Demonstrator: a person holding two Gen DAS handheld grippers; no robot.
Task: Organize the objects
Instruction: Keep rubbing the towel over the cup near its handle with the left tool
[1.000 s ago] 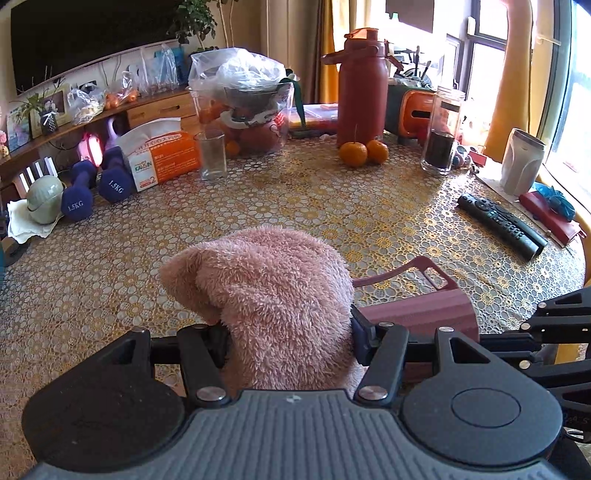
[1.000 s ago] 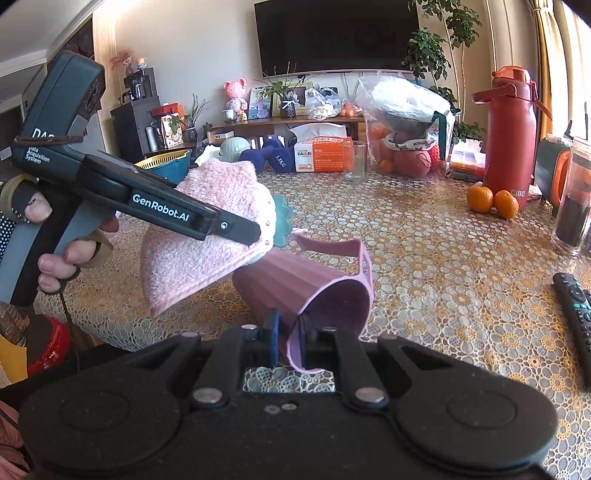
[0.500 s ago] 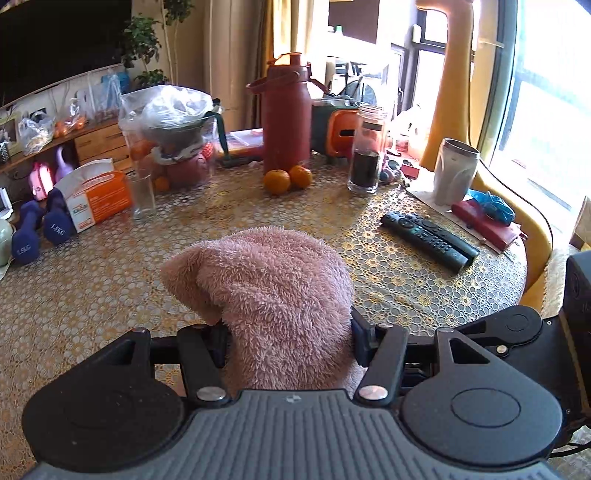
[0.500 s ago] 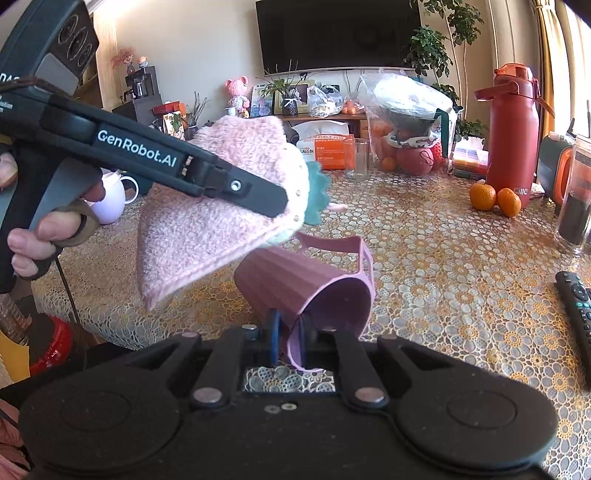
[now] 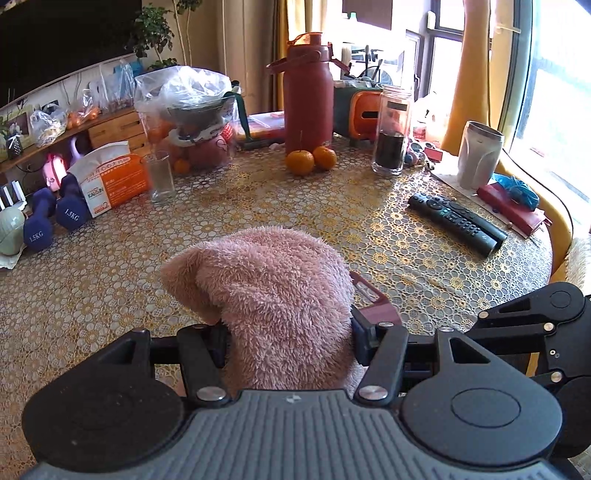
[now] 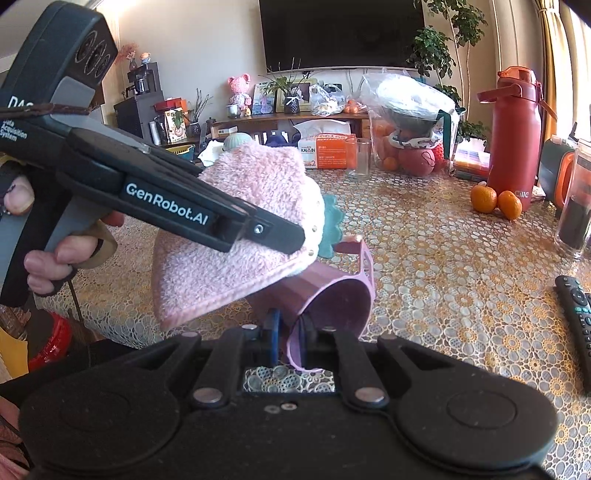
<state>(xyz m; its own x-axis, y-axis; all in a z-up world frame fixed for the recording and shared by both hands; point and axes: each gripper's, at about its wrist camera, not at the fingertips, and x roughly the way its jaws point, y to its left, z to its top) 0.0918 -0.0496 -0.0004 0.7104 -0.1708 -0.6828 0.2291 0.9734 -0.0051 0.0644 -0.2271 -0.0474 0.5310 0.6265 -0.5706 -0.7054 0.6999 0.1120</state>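
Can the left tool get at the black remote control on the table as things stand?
Probably not: the left tool is shut on the fluffy pink towel, so it has no free grip. The black remote control itself lies uncovered on the patterned table.

daylight pours in from the window on my right, blown out white w/ glare on the tablecloth. room side dimmer, tv near black. strong fisheye bend at edges in both views. my left gripper close up is sharp; far shelf soft. shadows faint.
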